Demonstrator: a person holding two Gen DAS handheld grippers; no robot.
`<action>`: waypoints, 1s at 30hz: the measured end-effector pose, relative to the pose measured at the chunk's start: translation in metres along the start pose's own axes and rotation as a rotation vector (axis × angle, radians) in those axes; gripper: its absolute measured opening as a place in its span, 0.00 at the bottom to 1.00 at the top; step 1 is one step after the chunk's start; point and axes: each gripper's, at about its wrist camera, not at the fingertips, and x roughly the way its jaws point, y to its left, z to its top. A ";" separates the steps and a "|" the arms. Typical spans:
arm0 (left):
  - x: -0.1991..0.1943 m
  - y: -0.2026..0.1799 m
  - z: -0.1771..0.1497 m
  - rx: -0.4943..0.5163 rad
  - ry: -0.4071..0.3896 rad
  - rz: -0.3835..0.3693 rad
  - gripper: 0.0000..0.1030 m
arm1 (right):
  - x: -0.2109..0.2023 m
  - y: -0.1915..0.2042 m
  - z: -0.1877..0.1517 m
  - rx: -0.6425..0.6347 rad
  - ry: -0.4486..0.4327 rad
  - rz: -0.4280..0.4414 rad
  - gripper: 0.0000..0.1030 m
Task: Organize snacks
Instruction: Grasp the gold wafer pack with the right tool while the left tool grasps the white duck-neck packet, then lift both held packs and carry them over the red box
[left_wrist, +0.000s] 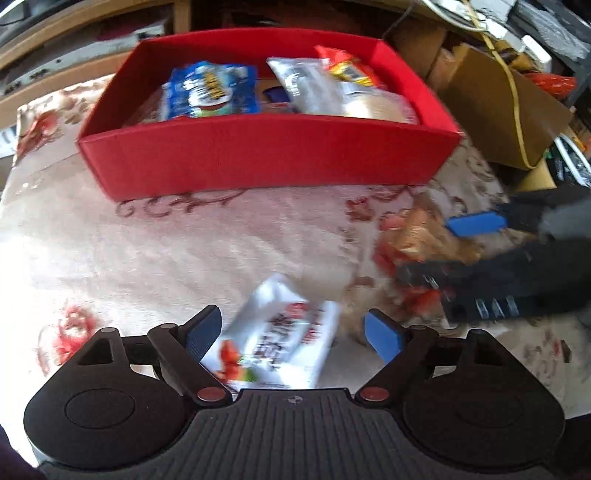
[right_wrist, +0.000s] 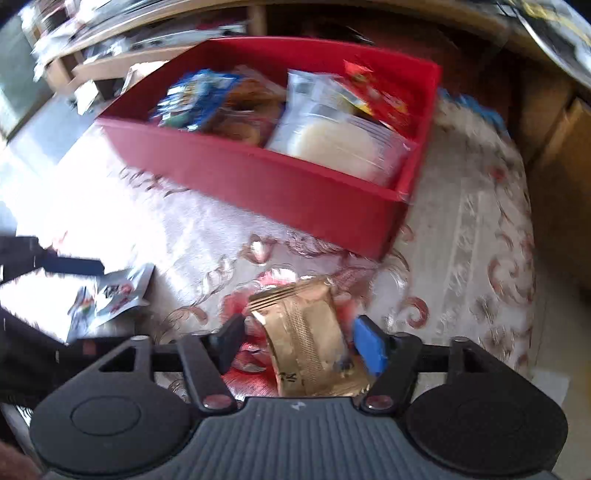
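Observation:
A red box (left_wrist: 258, 155) holds several snack packets, among them a blue one (left_wrist: 212, 90) and a clear one (left_wrist: 332, 92); it also shows in the right wrist view (right_wrist: 280, 181). My left gripper (left_wrist: 293, 332) is open around a white packet (left_wrist: 280, 347) lying on the cloth. My right gripper (right_wrist: 297, 338) is open around a gold packet (right_wrist: 310, 343), which lies on a red foil packet (right_wrist: 243, 373). In the left wrist view the right gripper (left_wrist: 443, 251) is at the right over the gold packet (left_wrist: 417, 229). The white packet (right_wrist: 110, 295) also shows at the left of the right wrist view.
The table wears a pale cloth with red floral print (left_wrist: 184, 240). Cardboard boxes (left_wrist: 491, 107) and clutter stand past the table's right edge. Wooden shelving (right_wrist: 155, 48) runs behind the red box.

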 end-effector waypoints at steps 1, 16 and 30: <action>0.002 0.004 -0.001 -0.009 0.010 -0.001 0.86 | 0.000 0.005 -0.002 -0.023 0.001 -0.009 0.74; -0.001 -0.014 -0.013 0.116 -0.008 0.050 0.61 | -0.019 0.027 -0.028 0.039 0.002 -0.071 0.43; 0.000 -0.030 -0.024 0.202 -0.025 0.090 0.65 | -0.018 0.034 -0.032 0.025 -0.013 -0.079 0.44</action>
